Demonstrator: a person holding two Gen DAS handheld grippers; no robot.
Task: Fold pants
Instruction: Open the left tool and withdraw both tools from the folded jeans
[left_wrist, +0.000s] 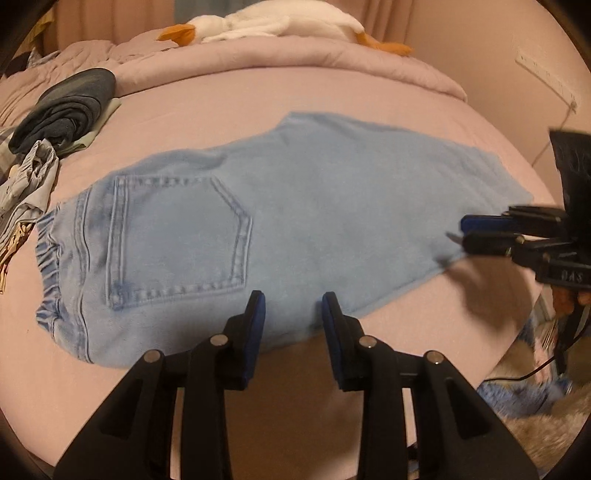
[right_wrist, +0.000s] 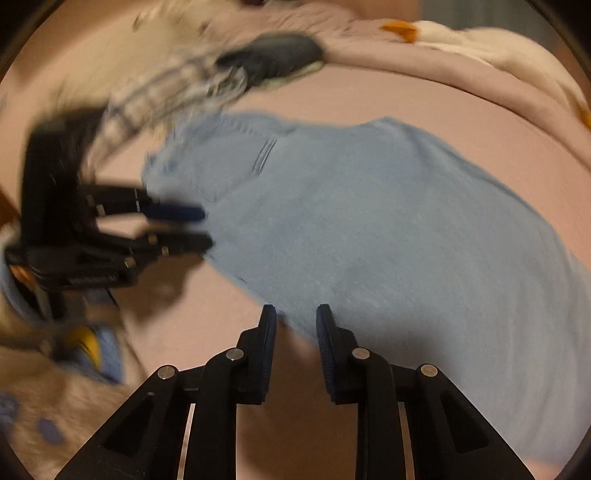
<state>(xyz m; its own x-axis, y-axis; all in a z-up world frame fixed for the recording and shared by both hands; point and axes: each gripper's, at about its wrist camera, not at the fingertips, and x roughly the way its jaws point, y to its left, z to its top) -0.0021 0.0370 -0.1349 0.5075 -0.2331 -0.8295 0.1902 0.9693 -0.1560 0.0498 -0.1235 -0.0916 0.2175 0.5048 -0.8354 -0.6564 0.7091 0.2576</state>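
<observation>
Light blue jeans (left_wrist: 295, 221) lie flat on the pink bed, folded lengthwise, back pocket up, waistband at the left. My left gripper (left_wrist: 293, 299) is open and empty, just above the jeans' near edge by the pocket. My right gripper (left_wrist: 461, 230) comes in from the right at the leg end, jaws a little apart, holding nothing. In the blurred right wrist view the jeans (right_wrist: 369, 229) fill the middle. The right gripper (right_wrist: 295, 312) hovers open over their near edge. The left gripper (right_wrist: 207, 227) shows at the left by the waist end.
A rolled dark garment (left_wrist: 66, 110) and crumpled clothes (left_wrist: 26, 188) lie at the bed's left. A white plush goose (left_wrist: 266, 22) rests on the folded pink duvet (left_wrist: 332, 62) at the back. The bed's edge and floor clutter (left_wrist: 535, 387) are at the lower right.
</observation>
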